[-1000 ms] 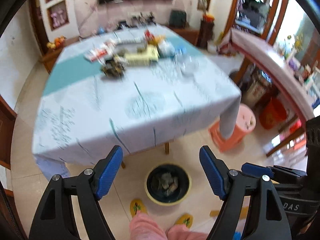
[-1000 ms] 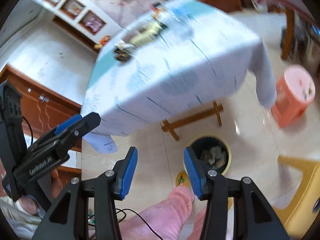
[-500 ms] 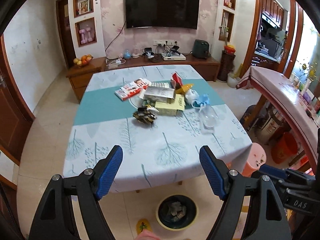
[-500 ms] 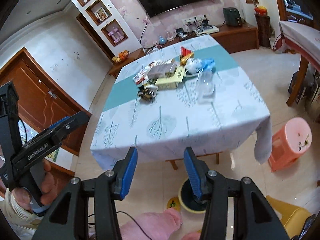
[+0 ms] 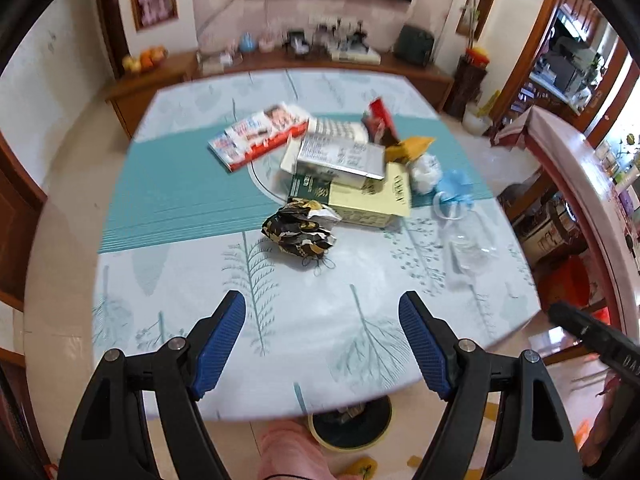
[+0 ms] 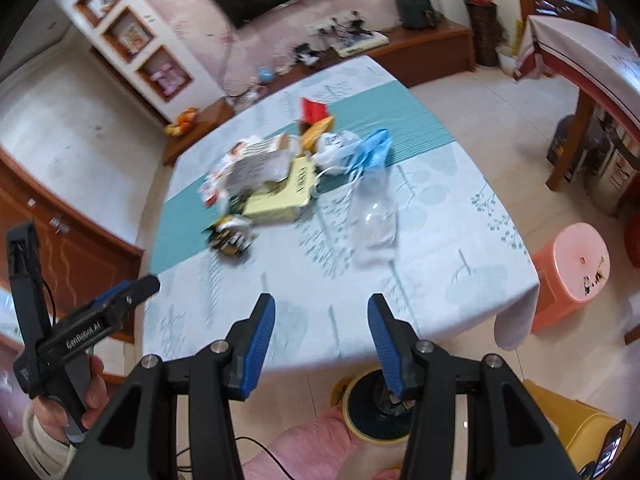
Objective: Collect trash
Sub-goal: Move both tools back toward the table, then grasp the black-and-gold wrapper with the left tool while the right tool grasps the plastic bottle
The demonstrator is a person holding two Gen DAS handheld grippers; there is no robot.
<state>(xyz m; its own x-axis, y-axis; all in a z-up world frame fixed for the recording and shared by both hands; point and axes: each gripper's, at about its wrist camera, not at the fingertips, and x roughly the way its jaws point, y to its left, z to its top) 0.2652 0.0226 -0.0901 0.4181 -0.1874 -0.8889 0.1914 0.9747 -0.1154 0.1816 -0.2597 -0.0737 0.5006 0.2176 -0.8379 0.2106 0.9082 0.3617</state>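
Trash (image 5: 344,168) lies heaped near the middle of the table (image 5: 280,320), mostly on the teal strip of the cloth. I see a crumpled dark wrapper (image 5: 301,230) nearest me, off the front of the heap. Behind it sits a yellow box (image 5: 374,200) with a silver pouch (image 5: 340,158) leaning over it. A red and white box (image 5: 260,136) lies to the left of the pouch, and a blue mask (image 5: 454,188) to the right. A clear bottle (image 5: 466,244) lies on its side in front of the mask, apart from the boxes.

My left gripper (image 5: 322,340) hangs over the near part of the table with its jaws wide apart and nothing between them. My right gripper (image 6: 320,332) is also open, narrower than the left, and it holds nothing. Both are well short of the heap. From the right wrist view I can see the left gripper at the left edge, held in a hand (image 6: 56,408).

On the floor just past the table's near edge stands a bin (image 5: 352,430) with a yellow rim, partly hidden under the cloth. A pink stool (image 6: 572,280) stands to the right of the table. The pictures are blurred, so I cannot read any labels.
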